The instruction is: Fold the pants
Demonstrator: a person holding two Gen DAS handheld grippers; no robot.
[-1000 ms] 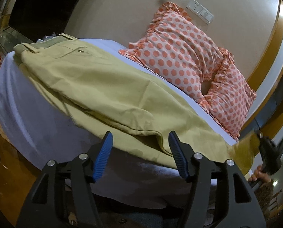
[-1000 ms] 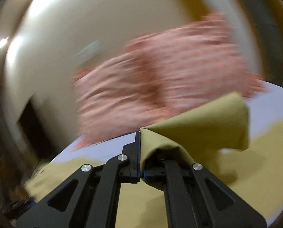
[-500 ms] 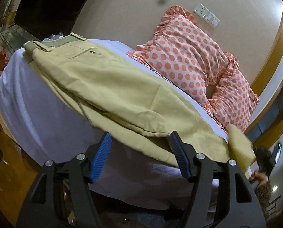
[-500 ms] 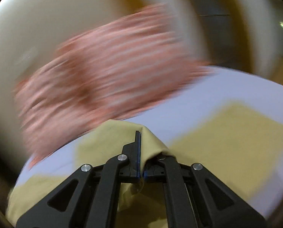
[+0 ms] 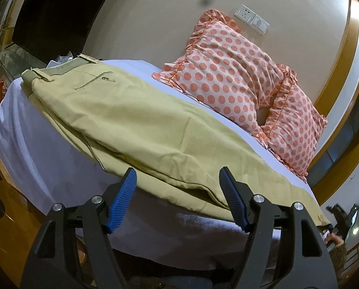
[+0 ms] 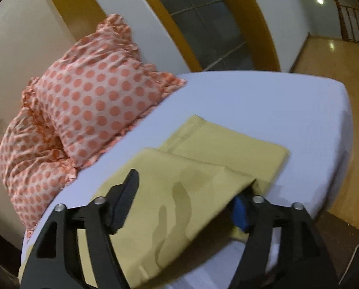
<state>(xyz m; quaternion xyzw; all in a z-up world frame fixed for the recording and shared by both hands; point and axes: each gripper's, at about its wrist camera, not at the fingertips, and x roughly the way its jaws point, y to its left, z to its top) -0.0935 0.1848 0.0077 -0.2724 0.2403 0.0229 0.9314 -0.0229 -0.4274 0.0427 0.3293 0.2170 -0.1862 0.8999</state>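
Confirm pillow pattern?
Pillows: pale pink with orange polka dots and ruffled edges. Clearest in the left wrist view.

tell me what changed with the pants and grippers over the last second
The right gripper was shut on a lifted fold at the leg end of the pants; it has since opened, and that end now lies flat on the bed. The left gripper stayed open and empty; the pillows are unmoved.

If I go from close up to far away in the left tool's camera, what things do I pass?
Left tool → khaki pants on the white bed sheet → polka-dot pillows → wall socket.
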